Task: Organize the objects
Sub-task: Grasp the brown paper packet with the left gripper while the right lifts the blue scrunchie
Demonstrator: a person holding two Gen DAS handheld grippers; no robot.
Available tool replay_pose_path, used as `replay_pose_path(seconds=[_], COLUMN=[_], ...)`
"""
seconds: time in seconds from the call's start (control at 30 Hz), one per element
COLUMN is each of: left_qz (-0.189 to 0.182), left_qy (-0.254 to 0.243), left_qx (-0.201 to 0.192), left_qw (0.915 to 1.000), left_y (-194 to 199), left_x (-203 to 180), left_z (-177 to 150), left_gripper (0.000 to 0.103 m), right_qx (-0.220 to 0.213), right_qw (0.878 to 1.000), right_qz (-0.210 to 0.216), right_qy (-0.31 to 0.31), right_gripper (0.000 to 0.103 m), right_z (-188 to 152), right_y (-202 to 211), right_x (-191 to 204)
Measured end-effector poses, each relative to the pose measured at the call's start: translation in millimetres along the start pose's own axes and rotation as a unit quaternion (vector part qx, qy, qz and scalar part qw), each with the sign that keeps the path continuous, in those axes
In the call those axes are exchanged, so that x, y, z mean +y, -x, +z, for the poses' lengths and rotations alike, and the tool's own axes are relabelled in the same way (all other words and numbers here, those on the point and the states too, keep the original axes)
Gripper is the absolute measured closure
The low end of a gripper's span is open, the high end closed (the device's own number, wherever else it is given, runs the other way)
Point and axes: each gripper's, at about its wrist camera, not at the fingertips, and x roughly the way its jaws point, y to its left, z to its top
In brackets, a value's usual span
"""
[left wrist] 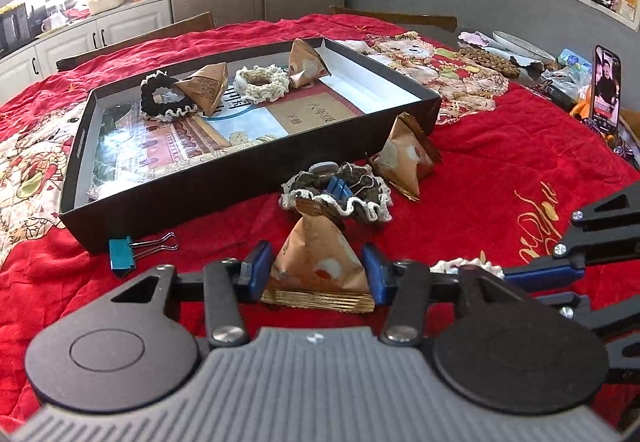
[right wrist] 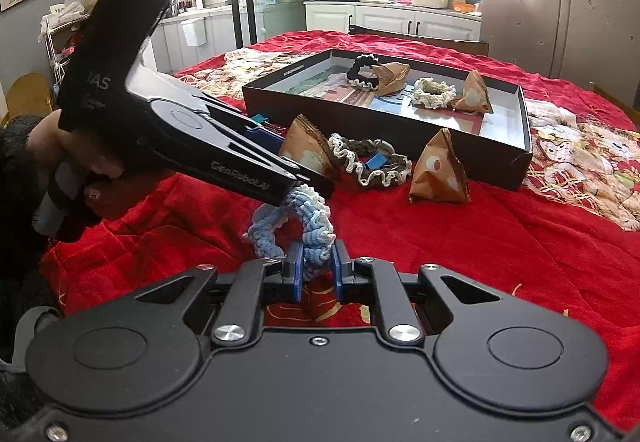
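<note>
Left claw (left wrist: 318, 274): black metal linkage with blue pads, clenched on a brown paper packet (left wrist: 320, 262) shaped like a pyramid, its crimped, ribbed edge lying along the bottom between the pads.
Right claw (right wrist: 317, 268): same build, blue pads pinched on a blue and white scrunchie (right wrist: 298, 228), a chunky crocheted loop that stands up from the pads over the red cloth.
Surface (left wrist: 500, 170): covered by a red plush quilted cloth with gold embroidery and patterned patches in cream and red.
Tray (left wrist: 256, 162): shallow rectangular black box with low walls and a glossy printed picture on its floor, lying beyond the left claw.
Inside the tray: a black scrunchie (left wrist: 164, 98) with cream ruffled trim touching a second brown packet (left wrist: 206, 86); beside them a cream scrunchie (left wrist: 262, 82), knitted and fluffy; then a third packet (left wrist: 306, 64) standing point up near the far wall.
In front of the tray: a dark brown scrunchie (left wrist: 340, 198) with white frilled edge lies flat on the cloth, with a blue binder clip (left wrist: 340, 188) and a pale oval pebble-like piece resting in it.
Beside it: a fourth packet (left wrist: 404, 158), creased kraft paper with white round spots, close to the tray's near corner.
Near left: a teal binder clip (left wrist: 132, 250) with wire handles, lying on the cloth just outside the tray wall.
Far right edge: an upright phone (left wrist: 606, 90) with a lit screen, among small clutter.
</note>
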Motion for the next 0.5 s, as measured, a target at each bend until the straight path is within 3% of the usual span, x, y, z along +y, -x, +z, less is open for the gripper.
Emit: replay_pose_path(seconds=[0.5], left_qz=[-0.001], left_qy=[0.012], left_qx=[-0.016], left_qw=[0.9998], left_y=[24], left_x=[8], left_z=[-3], left_gripper=[0.052], right_qx=[-0.015], right_qw=[1.0], right_qz=[-0.011], right_qy=[-0.006], right_gripper=[0.09], right_z=[3], right_y=[7], right_x=[-3])
